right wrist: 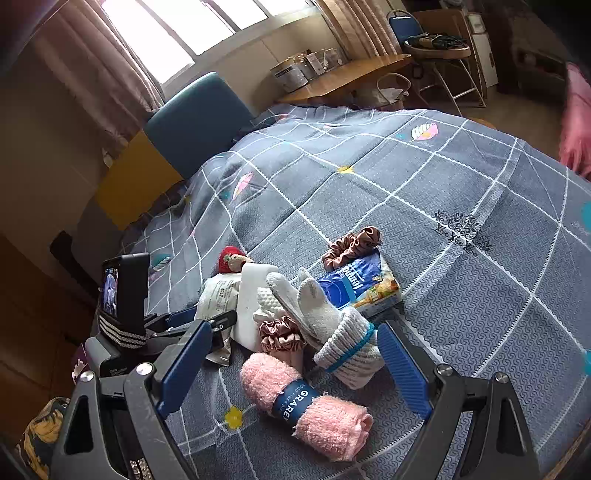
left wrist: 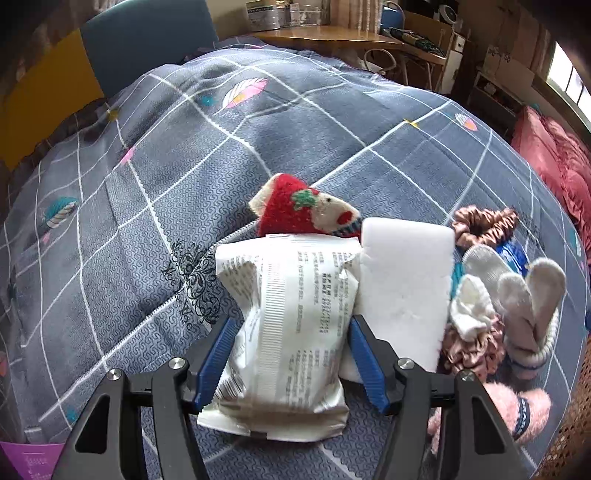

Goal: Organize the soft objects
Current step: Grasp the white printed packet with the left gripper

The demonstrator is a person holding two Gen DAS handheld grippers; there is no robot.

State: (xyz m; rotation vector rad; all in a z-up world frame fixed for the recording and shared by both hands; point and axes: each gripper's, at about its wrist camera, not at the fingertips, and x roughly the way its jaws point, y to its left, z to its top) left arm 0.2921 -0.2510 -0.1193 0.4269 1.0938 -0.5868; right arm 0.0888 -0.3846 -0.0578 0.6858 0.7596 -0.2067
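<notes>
Two grippers over quilted bed. Left gripper (left wrist: 291, 354): blue pads spread either side of white printed packet (left wrist: 288, 332), jaws apart, packet lying on cover between them, contact with pads not clear. Right gripper (right wrist: 291, 365): jaws wide, nothing held, above pink rolled towel (right wrist: 306, 417) with navy band. Just beside packet: white foam block (left wrist: 402, 291), red knitted toy (left wrist: 306, 212) behind. Nearby cluster: white knit gloves (right wrist: 325, 314), pink satin scrunchie (right wrist: 280, 332), brown scrunchie (right wrist: 351, 245), blue tissue pack (right wrist: 358, 288). Grey-blue bedcover (right wrist: 443, 206), white grid, feather motifs, zip seam. Beyond bed: teal chair (right wrist: 195, 118), wooden desk (right wrist: 343, 79) with tins, curtained window (right wrist: 166, 33), folding chair (right wrist: 436, 51).
</notes>
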